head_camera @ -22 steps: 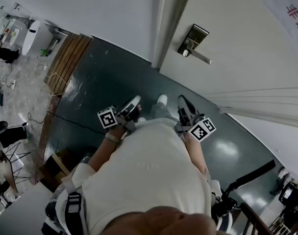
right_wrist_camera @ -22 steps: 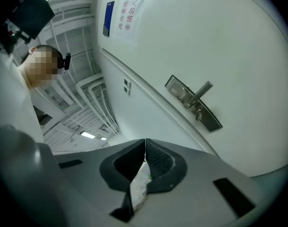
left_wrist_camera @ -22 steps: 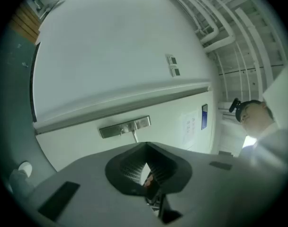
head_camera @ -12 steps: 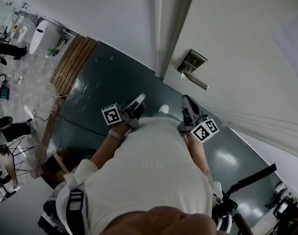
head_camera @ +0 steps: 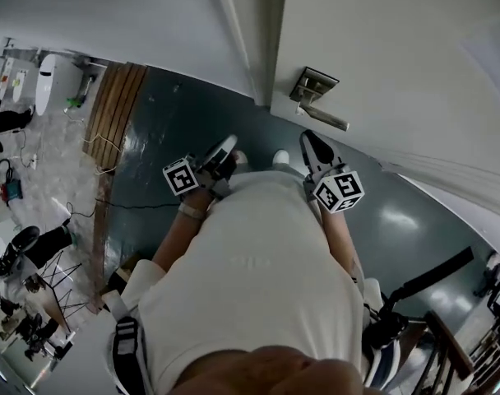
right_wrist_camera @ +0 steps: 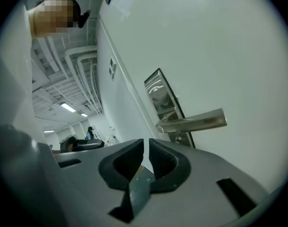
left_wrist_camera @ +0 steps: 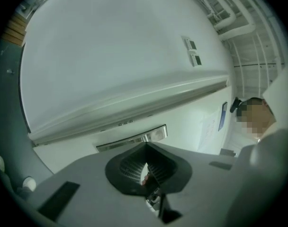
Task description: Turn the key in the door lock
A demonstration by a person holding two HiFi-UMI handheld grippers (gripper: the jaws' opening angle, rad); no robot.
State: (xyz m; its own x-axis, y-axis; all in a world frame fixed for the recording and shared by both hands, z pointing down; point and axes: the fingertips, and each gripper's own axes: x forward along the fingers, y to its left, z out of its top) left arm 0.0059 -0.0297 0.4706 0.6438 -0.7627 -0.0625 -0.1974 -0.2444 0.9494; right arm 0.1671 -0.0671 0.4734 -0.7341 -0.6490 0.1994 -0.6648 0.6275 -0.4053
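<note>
A white painted door point(head_camera: 381, 48) rises over a dark green glossy floor point(head_camera: 168, 122). The right gripper point(right_wrist_camera: 146, 148) has its black jaws pressed together, and so does the left gripper point(left_wrist_camera: 145, 164), with nothing identifiable between either pair. Just below the brushed silver lever handle point(right_wrist_camera: 193, 120) sits the small round keyhole cylinder point(right_wrist_camera: 178, 138), and no key shows in it. A key would likely be small, stiff, slick metal, best pinched flat across its bow.

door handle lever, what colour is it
Silvery metal: the lever door handle shows best in the right gripper view.
</note>
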